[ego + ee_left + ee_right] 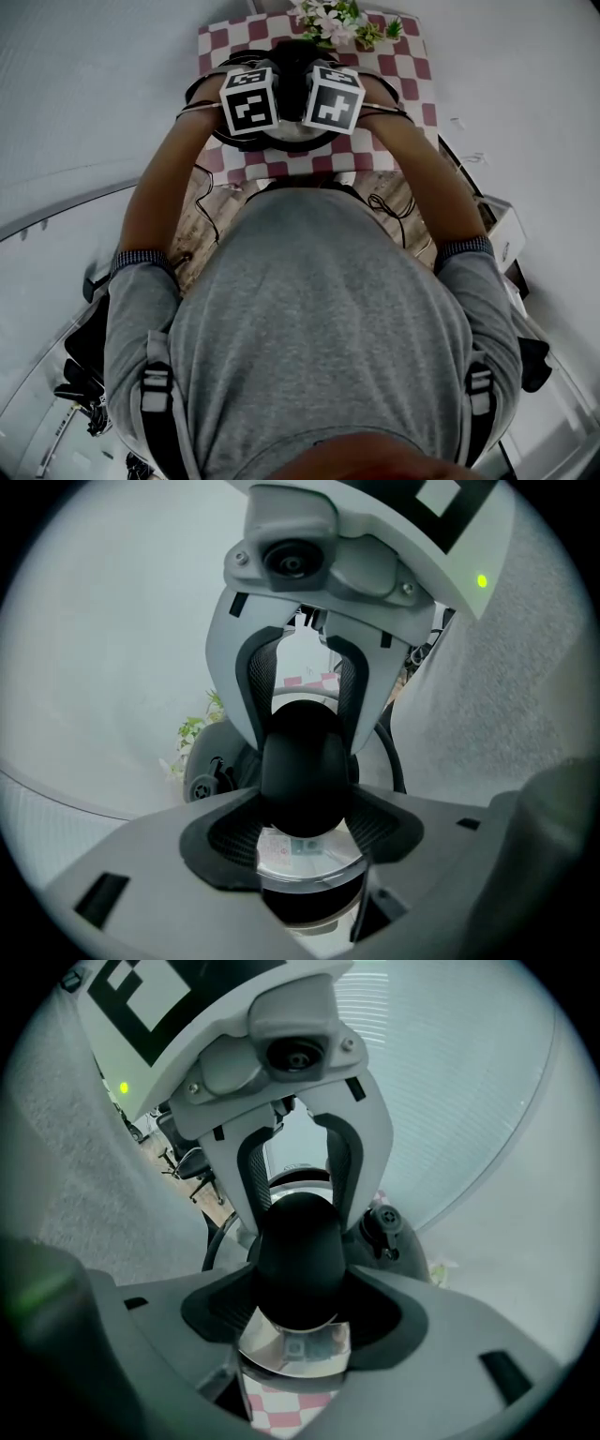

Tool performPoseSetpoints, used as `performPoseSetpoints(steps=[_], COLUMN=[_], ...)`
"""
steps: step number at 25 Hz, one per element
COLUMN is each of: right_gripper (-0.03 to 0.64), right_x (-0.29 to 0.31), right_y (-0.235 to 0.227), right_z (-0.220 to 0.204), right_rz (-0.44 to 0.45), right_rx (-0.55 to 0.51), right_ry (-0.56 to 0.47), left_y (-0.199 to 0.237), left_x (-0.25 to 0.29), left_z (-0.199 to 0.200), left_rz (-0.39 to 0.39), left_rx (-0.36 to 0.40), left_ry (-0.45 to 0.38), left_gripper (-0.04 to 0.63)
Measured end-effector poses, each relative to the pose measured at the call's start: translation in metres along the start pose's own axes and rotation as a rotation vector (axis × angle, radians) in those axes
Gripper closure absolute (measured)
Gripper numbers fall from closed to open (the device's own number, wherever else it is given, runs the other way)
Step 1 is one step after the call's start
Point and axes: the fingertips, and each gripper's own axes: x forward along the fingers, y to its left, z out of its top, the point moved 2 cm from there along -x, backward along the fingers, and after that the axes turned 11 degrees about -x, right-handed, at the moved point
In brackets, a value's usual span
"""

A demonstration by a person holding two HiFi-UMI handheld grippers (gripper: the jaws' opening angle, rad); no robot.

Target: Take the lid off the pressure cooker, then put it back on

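Observation:
Both grippers meet over the pressure cooker on the checked cloth in the head view, their marker cubes side by side. Between them rises the lid's black handle. In the left gripper view my left gripper is shut on that rounded handle, with the right gripper's grey fingers clamped on it from the far side. The right gripper view mirrors this: my right gripper is shut on the handle. Shiny lid metal shows beneath, with checked cloth under it.
A red-and-white checked cloth covers the far part of a wooden table. Flowers stand just behind the cooker. Cables trail over the table's near side. A black knob sits on the lid beside the handle.

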Motion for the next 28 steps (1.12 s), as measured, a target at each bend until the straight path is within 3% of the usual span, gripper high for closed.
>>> performPoseSetpoints(steps=[13,28], right_gripper=[0.324,0.324], right_x=[0.055,0.085], right_y=[-0.007,-0.027], right_z=[0.06,0.085], right_rz=[-0.004,-0.07], right_rx=[0.178,0.399], right_ry=[-0.012,-0.01], left_y=[0.016,0.043], left_x=[-0.004,0.0], left_z=[-0.079,-0.113], left_rz=[-0.102,-0.202], left_rx=[0.109,0.296], left_ry=[0.035,0.052], left_gripper=[0.299,0.299])
